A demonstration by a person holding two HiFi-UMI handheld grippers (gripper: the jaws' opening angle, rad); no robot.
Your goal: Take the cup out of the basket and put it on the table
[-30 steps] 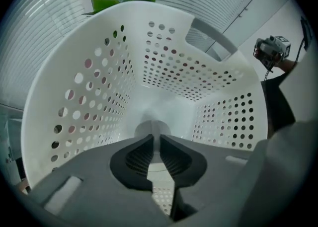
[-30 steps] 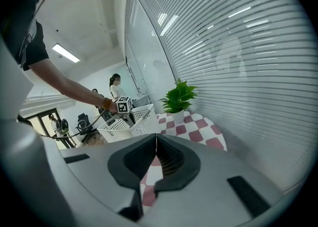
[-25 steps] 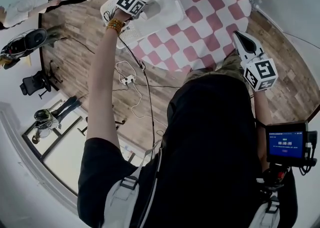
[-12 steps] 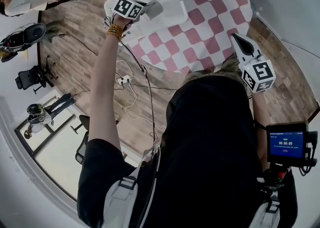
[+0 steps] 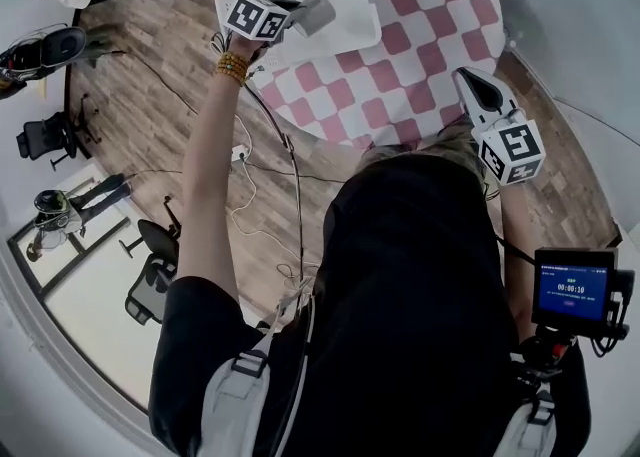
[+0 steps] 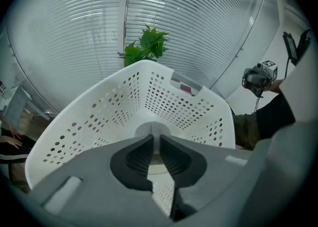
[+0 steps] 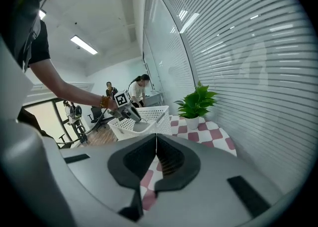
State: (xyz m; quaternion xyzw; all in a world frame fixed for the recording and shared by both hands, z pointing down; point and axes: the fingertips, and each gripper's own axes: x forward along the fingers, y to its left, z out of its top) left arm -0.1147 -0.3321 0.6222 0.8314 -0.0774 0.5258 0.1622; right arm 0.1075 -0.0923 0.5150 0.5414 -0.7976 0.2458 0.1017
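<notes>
Cup (image 6: 151,130), white, in basket (image 6: 99,116): likely light, stiff, slick-walled, best taken at rim; wall clenched in left tool (image 6: 154,141); right tool (image 7: 156,141) clamped empty, well off basket.

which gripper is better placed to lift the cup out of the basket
Left: the left gripper is inside the white perforated plastic basket, jaws closed on the white cup. The right gripper hangs shut, well away from it.

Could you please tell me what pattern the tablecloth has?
The tablecloth has a pink-and-white check, which shows best in the head view.
</notes>
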